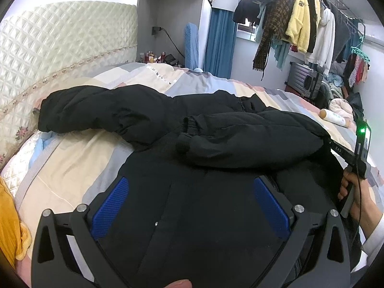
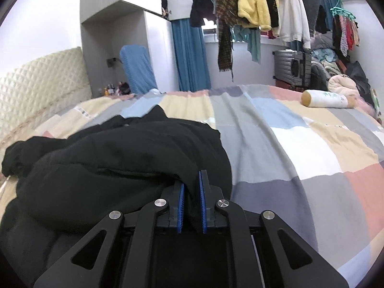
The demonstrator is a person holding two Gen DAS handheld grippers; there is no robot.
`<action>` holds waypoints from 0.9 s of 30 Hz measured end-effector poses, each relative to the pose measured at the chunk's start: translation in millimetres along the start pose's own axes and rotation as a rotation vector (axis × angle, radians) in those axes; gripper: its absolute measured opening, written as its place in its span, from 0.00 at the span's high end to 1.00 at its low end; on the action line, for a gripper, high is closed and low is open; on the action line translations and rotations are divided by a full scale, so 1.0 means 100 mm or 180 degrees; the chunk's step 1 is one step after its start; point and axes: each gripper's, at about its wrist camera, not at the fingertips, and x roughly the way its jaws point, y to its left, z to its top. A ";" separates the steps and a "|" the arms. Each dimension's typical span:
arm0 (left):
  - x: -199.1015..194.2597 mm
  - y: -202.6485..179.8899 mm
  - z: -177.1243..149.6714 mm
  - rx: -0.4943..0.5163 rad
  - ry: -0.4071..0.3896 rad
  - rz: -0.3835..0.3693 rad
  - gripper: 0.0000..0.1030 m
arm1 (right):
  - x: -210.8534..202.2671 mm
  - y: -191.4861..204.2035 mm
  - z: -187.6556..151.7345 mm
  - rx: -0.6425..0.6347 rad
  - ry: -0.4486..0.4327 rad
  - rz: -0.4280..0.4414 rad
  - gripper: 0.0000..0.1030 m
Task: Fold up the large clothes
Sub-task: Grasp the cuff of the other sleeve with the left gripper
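Note:
A black puffer jacket (image 1: 192, 124) lies spread on the patchwork quilt (image 1: 72, 168). One sleeve (image 1: 84, 110) stretches left toward the headboard, while the other sleeve (image 1: 252, 139) is folded across the body. My left gripper (image 1: 190, 182) hovers open over the jacket's lower front, its blue pads (image 1: 110, 206) wide apart and holding nothing. In the right wrist view my right gripper (image 2: 191, 180) is shut on a fold at the right edge of the jacket (image 2: 120, 163), with black cloth pinched between its pads (image 2: 202, 204). A hand (image 1: 352, 192) holds that gripper's handle at the jacket's right side.
A quilted headboard (image 1: 60, 43) borders the bed on the left. A white bolster (image 2: 326, 99) lies at the quilt's (image 2: 288, 144) far right. Yellow cloth (image 1: 9, 216) sits at the near left. Hanging clothes (image 2: 264, 4) and a grey suitcase (image 2: 291, 68) stand beyond the bed.

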 end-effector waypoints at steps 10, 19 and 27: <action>0.22 0.13 0.09 -0.0181 0.0144 -0.0085 0.00 | 0.01 -0.08 -0.09 0.0014 0.0159 0.0020 0.93; 0.74 0.50 0.32 -0.0771 0.0529 -0.0263 0.00 | -0.03 -0.08 -0.13 0.0044 0.0176 0.0090 0.93; 1.35 0.56 0.29 -0.1172 0.0904 -0.0639 0.10 | -0.03 -0.07 -0.15 0.0027 0.0183 0.0146 0.93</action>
